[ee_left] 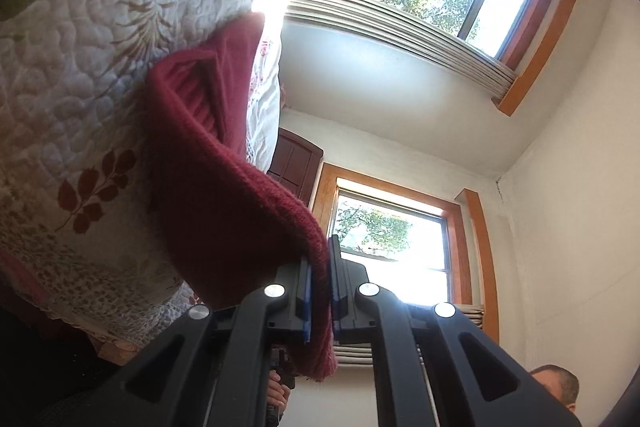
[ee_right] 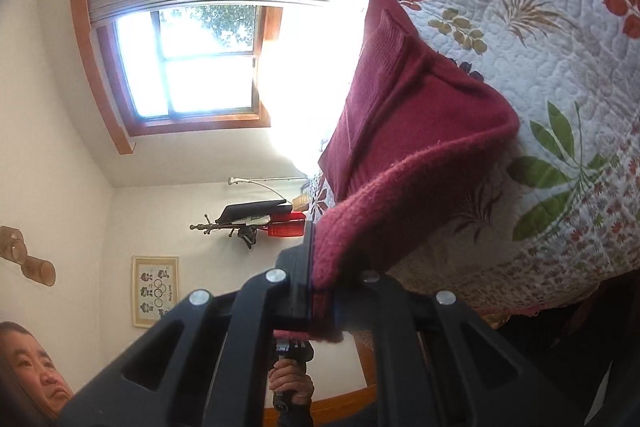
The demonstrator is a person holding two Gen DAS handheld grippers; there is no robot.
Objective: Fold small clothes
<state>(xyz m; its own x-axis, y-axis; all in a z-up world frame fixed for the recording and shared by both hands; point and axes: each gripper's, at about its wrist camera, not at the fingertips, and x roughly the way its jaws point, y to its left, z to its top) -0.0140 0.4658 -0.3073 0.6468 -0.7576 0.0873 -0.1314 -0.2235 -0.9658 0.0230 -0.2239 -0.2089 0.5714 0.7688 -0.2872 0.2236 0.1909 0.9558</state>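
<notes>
You have a dark red knitted garment [ee_left: 208, 187] pinched at its near hem by both tools: the left claw [ee_left: 320, 291] is clenched on one corner of that edge, and the right claw [ee_right: 322, 291] is clenched on the other, with knit bulging out between its pads. The far part of the garment lies on the leaf-patterned quilt [ee_left: 80, 67] of the bed; the near edge is lifted off the quilt and sags between your two grips.

Expect it to behave as thick, soft, light wool: it droops, stretches a little under tension and grips the quilt instead of sliding. It is not fragile, but the loose knit could snag on a pad edge. Your corner holds look like the right places; keep both corners level so the hem stays straight over the quilt.
</notes>
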